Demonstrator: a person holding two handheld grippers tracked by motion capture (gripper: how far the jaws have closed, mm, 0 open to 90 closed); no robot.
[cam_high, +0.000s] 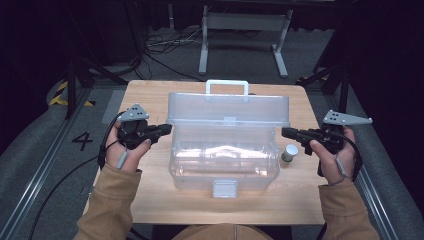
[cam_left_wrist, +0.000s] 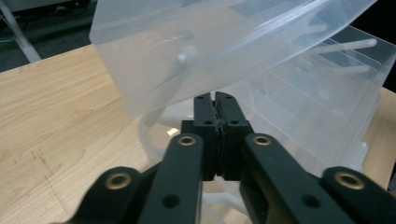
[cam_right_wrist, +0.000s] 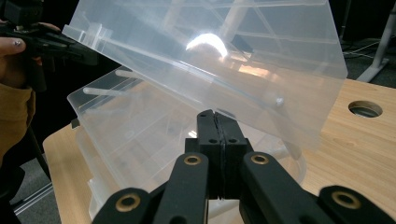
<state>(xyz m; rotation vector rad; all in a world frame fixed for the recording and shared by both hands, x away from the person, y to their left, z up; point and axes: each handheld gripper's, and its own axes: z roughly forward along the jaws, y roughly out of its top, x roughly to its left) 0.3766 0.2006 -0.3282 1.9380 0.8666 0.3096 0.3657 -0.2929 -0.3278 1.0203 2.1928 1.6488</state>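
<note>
High view, one clear box (cam_high: 223, 160), two claws, left claw (cam_high: 167, 129), right claw (cam_high: 285, 132)

My box (cam_high: 223, 150) is clear, frosted plastic; the bench (cam_high: 150, 100) pale wood grain; both my grippers (cam_high: 165, 130) (cam_high: 285, 132) black, brass rivets; my sleeves (cam_high: 107, 200) tan; small jar (cam_high: 289, 152) grey-lidded

One clear plastic storage box (cam_high: 222, 160) stands on one wooden table (cam_high: 150, 200), and it has one lid (cam_high: 227, 107), one white handle (cam_high: 227, 85) and one front latch (cam_high: 224, 188). One small round jar (cam_high: 289, 152) sits on the table beside the box. Two black grippers are in the scene, the left gripper (cam_high: 167, 129) and the right gripper (cam_high: 285, 132), each in one hand, and the table top has one round hole (cam_right_wrist: 365, 108).
</note>
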